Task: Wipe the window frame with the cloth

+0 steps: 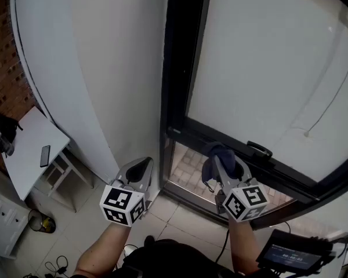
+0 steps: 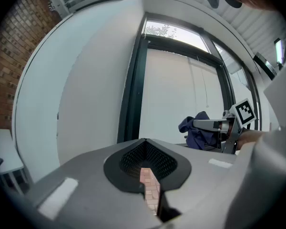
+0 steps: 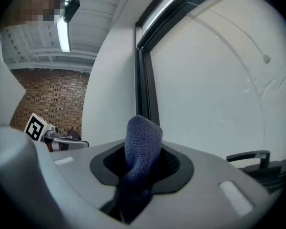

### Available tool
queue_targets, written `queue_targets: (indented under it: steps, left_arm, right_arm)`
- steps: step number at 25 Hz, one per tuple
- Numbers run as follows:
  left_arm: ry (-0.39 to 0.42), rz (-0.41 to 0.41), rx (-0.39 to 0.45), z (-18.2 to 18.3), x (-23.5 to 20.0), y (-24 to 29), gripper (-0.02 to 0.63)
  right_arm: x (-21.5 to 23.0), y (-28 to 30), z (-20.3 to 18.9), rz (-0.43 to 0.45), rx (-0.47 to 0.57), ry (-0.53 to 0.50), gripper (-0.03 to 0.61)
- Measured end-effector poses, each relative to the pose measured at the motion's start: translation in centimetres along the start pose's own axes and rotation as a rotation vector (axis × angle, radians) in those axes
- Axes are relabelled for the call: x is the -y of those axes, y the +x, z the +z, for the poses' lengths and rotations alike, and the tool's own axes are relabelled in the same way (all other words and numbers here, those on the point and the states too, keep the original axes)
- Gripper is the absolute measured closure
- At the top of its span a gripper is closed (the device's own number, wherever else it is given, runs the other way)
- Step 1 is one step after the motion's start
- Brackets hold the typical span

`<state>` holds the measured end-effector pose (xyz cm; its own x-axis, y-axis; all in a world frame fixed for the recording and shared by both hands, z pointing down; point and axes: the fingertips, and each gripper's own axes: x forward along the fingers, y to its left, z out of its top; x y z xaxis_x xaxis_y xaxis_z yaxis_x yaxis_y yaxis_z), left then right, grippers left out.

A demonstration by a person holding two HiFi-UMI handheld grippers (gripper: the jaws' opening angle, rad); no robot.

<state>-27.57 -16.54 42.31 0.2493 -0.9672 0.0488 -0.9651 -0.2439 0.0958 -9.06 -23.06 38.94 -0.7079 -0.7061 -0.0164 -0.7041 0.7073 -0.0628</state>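
Even bright light, lit ceiling lamp (image 3: 63, 32), strong fisheye bending, dark corners, blurred near foreground

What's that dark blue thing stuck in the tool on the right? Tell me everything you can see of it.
It is a dark blue cloth, soft, with a knitted-looking weave. It is bunched up and clamped between the jaws of the right hand-held gripper. A rounded fold stands up past the jaws, and more bulges out at the sides. It is held close to the lower rail of the black window frame; whether it touches cannot be told.
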Motion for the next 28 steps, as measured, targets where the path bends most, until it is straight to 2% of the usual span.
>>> queue_targets:
  steps: [9,17,21,25,28]
  left_arm:
    - [0.009,-0.088,-0.041,-1.0,-0.6,0.7,0.620]
    - [0.016,-0.079,-0.084,-2.8,-2.1,2.3,0.620]
    - [0.001,-0.091,-0.106,-4.0,-1.3,3.9,0.620]
    - [0.004,-0.046,-0.156,-5.5,-2.3,5.9,0.620]
    - [-0.012,-0.030,-0.193,-6.7,-2.4,6.9,0.620]
  right_arm:
    - [-3.5,4.1,-0.4,0.011,-0.017,-0.022,0.452]
    - [-4.7,6.9,-1.8,-0.036,-0.047,-0.016,0.451]
    - [-3.8,9.3,-3.9,-0.021,-0.107,-0.024,0.449]
    - [-2.9,12.8,-6.1,0.003,-0.153,0.005,0.448]
    - [-2.6,14.9,-7.5,0.025,-0.193,-0.023,0.448]
